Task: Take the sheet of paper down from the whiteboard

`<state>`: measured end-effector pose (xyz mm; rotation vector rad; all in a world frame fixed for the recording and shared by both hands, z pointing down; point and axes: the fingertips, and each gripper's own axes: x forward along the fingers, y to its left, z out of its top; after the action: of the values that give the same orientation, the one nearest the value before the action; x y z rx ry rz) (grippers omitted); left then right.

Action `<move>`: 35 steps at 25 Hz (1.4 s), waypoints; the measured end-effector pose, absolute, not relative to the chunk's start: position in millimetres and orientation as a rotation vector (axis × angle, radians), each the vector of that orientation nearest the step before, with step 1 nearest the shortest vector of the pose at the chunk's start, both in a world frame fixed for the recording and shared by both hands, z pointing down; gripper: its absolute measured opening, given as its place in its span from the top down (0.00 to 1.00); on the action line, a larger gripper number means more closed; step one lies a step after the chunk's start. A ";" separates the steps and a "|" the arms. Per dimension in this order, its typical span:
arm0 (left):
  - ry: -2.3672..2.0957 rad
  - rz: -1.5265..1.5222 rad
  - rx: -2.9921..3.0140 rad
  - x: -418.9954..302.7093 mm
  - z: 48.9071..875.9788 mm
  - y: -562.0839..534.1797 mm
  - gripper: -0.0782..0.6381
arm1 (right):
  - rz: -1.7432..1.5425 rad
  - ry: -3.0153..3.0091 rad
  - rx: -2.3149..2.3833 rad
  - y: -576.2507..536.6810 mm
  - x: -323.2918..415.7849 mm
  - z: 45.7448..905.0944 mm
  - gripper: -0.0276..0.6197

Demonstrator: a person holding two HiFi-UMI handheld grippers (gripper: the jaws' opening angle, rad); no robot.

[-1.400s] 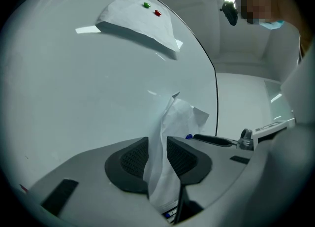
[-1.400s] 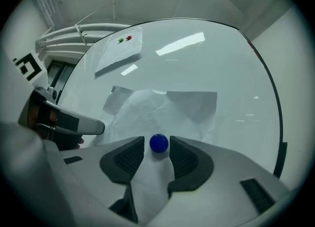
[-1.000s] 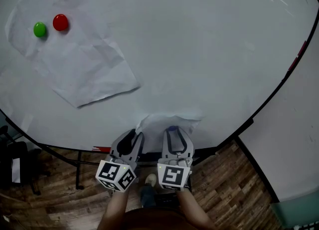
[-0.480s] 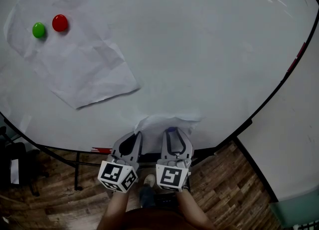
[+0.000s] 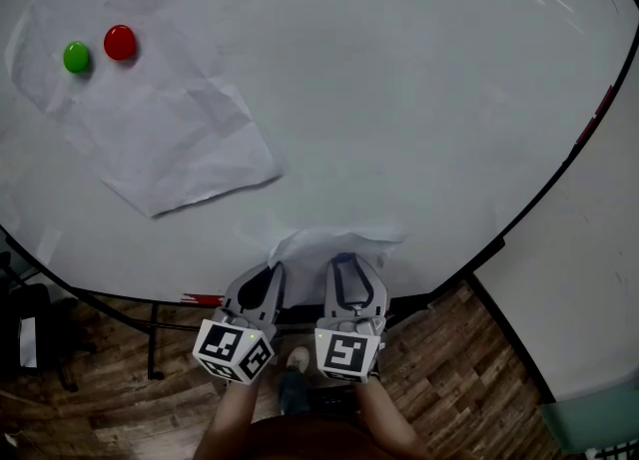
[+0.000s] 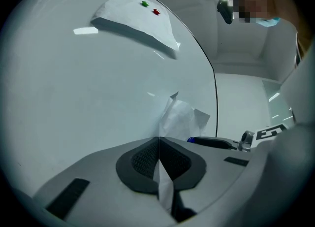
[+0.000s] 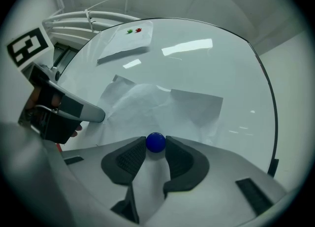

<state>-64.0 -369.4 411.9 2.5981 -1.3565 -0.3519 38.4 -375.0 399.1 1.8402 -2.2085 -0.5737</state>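
Low on the whiteboard (image 5: 419, 99), the sheet of paper (image 5: 329, 244) hangs by one blue magnet (image 7: 156, 142), so the left gripper (image 6: 158, 141) pinches its edge to hold it, while the right gripper (image 7: 156, 148), jaws just opening slightly, clasps that magnet.

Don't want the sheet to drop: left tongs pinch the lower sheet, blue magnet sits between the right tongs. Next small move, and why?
Probably tighten the right tongs on the blue magnet and pull it off the whiteboard. Their pads touch it, but the jaws have just been opening, so grip may be loose. The left tongs pinch the sheet of paper, so it shouldn't fall.
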 end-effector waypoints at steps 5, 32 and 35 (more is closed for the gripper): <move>-1.352 -0.376 2.583 -66.6 410.4 -370.1 0.86 | -0.658 -2.223 1.811 -366.3 33.4 391.0 0.75; -1.399 -0.467 2.483 -104.7 405.6 -363.3 0.86 | -0.556 -2.230 1.818 -358.6 43.8 399.4 0.75; -1.422 -0.462 2.473 -111.4 406.2 -361.5 0.86 | -0.540 -2.225 1.819 -356.7 46.2 400.2 0.75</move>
<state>-111.4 -361.5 406.2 2.4727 -1.4221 -0.4623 46.2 -356.7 400.2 1.8193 -2.2246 -0.5397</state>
